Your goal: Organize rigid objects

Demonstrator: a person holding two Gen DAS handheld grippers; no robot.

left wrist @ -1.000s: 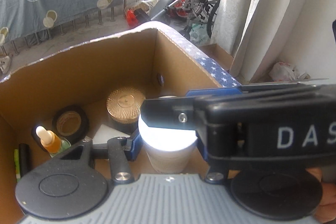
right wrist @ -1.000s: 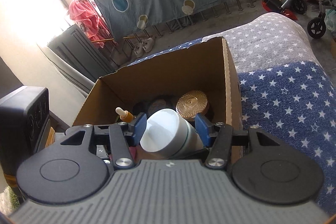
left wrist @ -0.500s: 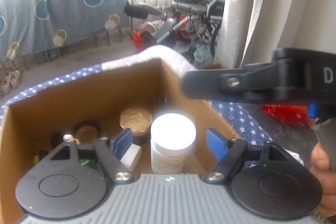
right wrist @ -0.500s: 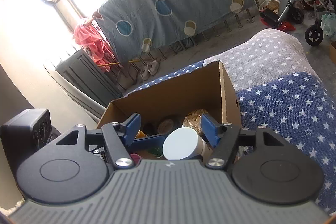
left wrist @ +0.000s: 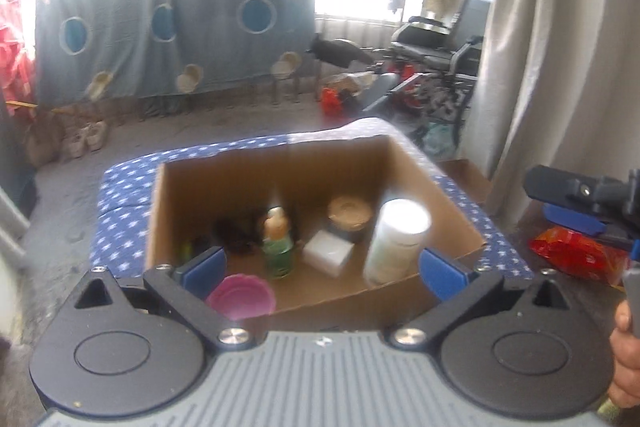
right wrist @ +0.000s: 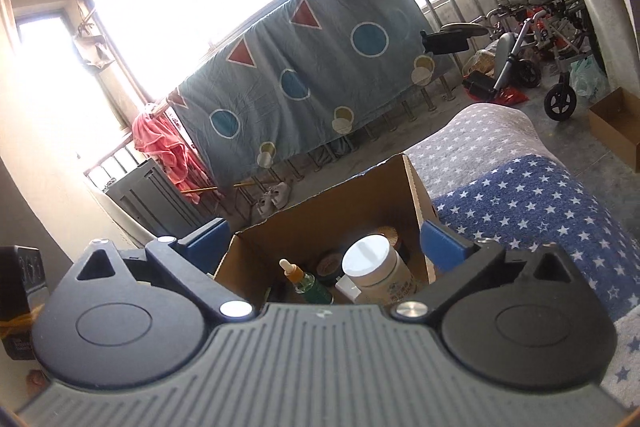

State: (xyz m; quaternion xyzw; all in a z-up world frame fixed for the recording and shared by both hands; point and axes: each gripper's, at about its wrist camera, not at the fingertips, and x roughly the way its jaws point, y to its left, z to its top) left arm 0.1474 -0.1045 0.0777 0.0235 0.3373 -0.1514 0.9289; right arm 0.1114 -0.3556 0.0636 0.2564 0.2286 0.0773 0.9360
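Inside the box (left wrist: 440, 203), on the starred cloth (left wrist: 120, 195), I see the white jar (left wrist: 394, 239) standing upright near the right wall, free of both tools. Around it sit a dropper bottle (left wrist: 278, 247), a small white block (left wrist: 328, 253), a gold-lidded tin (left wrist: 349, 217), a dark roll (left wrist: 236, 231) and a pink lid (left wrist: 242, 297) at the near edge. My left gripper (left wrist: 322, 269) is above the box's near side, its jaws opening wide, with nothing pressed between the blue pads (left wrist: 440, 271). My right gripper (right wrist: 324, 247) looks at the same box (right wrist: 316, 223) from behind its near wall, jaws likewise opening, gripping nothing; the jar (right wrist: 376, 267) shows below and beyond them. From the left view, the right tool appears off to the right of the box, over a red bag (left wrist: 576, 259).
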